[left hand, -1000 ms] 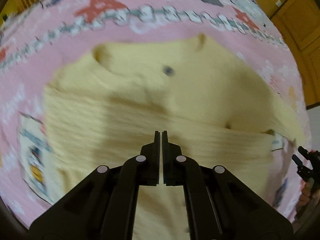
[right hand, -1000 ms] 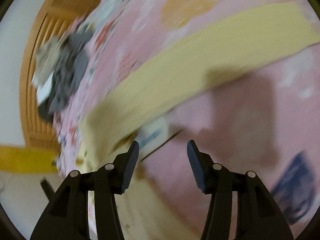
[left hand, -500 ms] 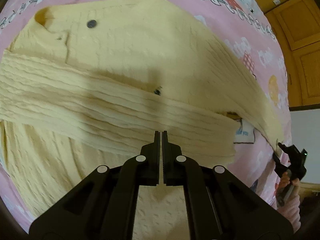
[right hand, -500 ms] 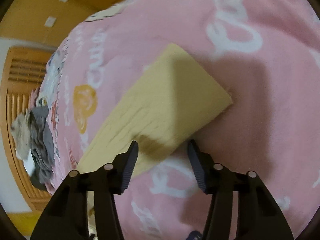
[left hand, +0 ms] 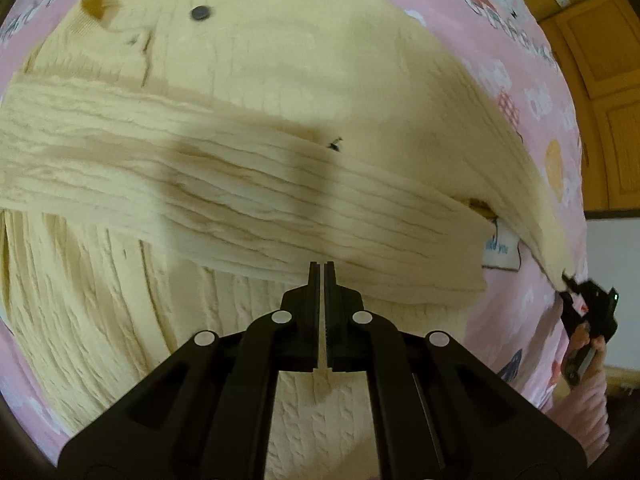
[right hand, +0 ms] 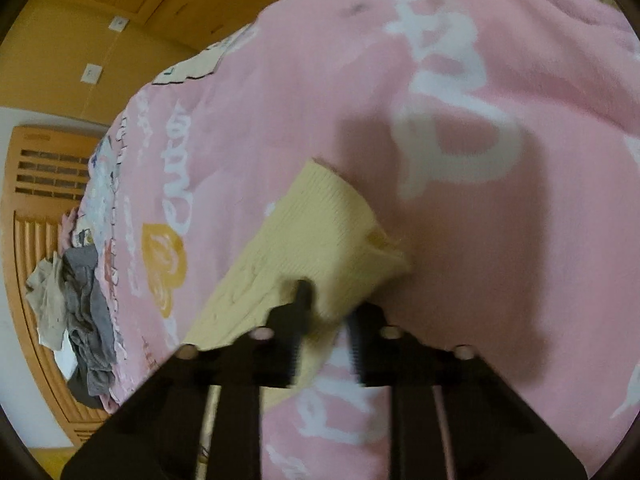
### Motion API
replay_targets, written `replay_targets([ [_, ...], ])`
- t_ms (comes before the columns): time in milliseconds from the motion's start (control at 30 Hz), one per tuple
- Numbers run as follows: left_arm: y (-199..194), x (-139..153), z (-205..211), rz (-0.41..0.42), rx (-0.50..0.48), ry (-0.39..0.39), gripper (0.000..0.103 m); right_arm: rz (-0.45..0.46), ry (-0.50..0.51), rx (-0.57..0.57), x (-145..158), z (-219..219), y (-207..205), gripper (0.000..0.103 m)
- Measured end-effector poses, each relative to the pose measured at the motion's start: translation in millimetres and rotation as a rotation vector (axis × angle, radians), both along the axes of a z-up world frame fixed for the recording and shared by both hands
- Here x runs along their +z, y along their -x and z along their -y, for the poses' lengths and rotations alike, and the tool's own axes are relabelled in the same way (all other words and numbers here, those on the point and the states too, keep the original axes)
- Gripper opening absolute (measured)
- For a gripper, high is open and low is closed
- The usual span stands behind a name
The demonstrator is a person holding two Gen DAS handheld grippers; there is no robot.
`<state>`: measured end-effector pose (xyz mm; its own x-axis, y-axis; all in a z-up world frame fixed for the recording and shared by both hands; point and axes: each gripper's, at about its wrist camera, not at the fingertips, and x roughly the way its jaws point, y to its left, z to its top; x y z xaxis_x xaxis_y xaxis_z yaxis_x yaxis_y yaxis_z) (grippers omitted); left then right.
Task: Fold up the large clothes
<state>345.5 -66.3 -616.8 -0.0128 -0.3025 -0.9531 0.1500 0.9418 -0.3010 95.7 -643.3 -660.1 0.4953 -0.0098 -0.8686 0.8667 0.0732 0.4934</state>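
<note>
A pale yellow cable-knit cardigan (left hand: 248, 92) lies spread on the pink bedspread (left hand: 532, 92). One sleeve (left hand: 224, 200) is folded across its body. My left gripper (left hand: 323, 270) is shut and empty just above the cardigan's lower body. The other sleeve runs out to the right, and its cuff (right hand: 340, 224) shows in the right wrist view. My right gripper (right hand: 326, 304) is blurred, with its jaws closing around that cuff; it also shows at the right edge of the left wrist view (left hand: 576, 292).
A heap of grey and beige clothes (right hand: 76, 312) lies at the far end of the bed by the wooden headboard (right hand: 36, 184). Wooden cupboard doors (left hand: 600, 60) stand beyond the bed. The pink bedspread (right hand: 520, 240) extends right of the cuff.
My right gripper has moved along the outstretched sleeve to its cuff and its jaws have narrowed around it. My left gripper has moved closer over the cardigan, staying shut.
</note>
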Motion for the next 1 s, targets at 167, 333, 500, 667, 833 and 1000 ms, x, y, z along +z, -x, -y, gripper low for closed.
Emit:
replay_targets([
  [167,-4.1,6.0,-12.3,0.025,0.060,0.019,0.002,0.034,0.039,0.027,25.1,0.6,-3.9,0.009],
  [333,-7.4,9.0,-28.1,0.046,0.091,0.012,0.002,0.045,0.149,0.129,77.4,-10.8,-27.9,0.009],
  [500,-10.0,15.9,-54.6,0.102,0.097,-0.031,0.002,0.091,0.250,0.252,130.5,-35.7,-67.3,0.009],
  [667,-9.7,14.9,-84.4,0.123,0.131,-0.066,0.002,0.179,0.319,0.404,177.9,-77.1,-114.5,0.008],
  [833,-7.2,9.3,-110.5,0.136,0.168,-0.110,0.002,0.295,0.349,0.572,220.4,-145.8,-161.0,0.008],
  [1000,2.0,4.2,-137.4,0.124,0.248,-0.106,0.002,0.394,0.312,0.790,241.0,-233.1,-205.5,0.008],
])
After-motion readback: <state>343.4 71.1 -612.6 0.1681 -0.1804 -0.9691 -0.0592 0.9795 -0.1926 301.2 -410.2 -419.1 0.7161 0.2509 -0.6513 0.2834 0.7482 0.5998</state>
